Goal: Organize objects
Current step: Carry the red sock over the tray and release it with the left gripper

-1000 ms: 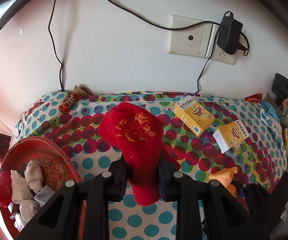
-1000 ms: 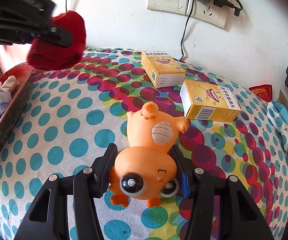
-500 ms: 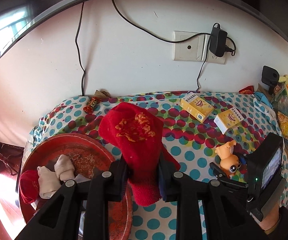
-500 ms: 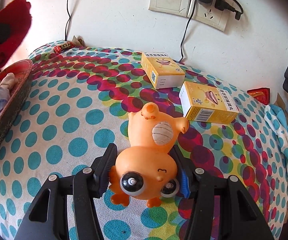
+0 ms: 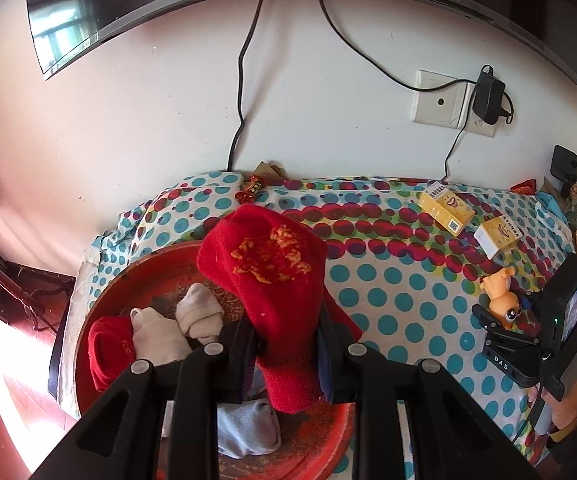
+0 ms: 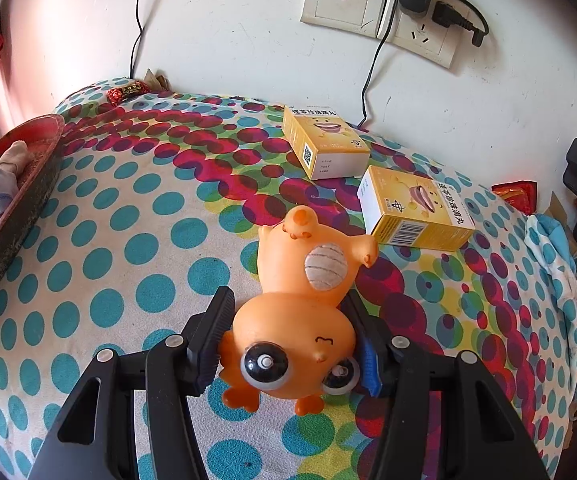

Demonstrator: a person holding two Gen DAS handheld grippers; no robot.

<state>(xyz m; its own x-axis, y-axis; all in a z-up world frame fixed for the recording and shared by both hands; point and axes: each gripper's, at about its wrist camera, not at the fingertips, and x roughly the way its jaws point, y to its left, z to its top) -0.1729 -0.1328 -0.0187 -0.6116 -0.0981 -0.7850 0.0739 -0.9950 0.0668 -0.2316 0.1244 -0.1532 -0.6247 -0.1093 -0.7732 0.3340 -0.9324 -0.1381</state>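
Dangling right over the red tray (image 5: 100, 304), a fuzzy red sock (image 5: 276, 280) with gold embroidery is pinched in the left gripper (image 5: 286, 344), jaws narrow and clamped on its limp knit body. Below it the round tray, worn and grimy on its face, already holds a rolled cream sock pair (image 5: 198, 314), another red sock (image 5: 108, 346) at nine o'clock and a pale blue sock (image 5: 248, 428) nearest us, so I'd call the sock sorting well along, with this one not yet let go. Over to three o'clock, the right gripper (image 6: 288, 344) straddles an orange rubber toy (image 6: 308, 300), glossy and squashy-looking, lying on its back with a ribbed white belly patch and big black eyes; the ridged pads (image 6: 212, 340) look closed on its head. It sits on the polka-dot cloth (image 6: 128, 240), not lifted as far as I can judge. Further back, two yellow cardboard boxes (image 6: 324, 144), crisp-edged and printed with smiling faces, lie flat near the wall at one o'clock, untouched. A red candy wrapper (image 6: 128, 90), crinkly foil, rests at the far edge at eleven o'clock. Toy, boxes and wrapper seem left to tidy.
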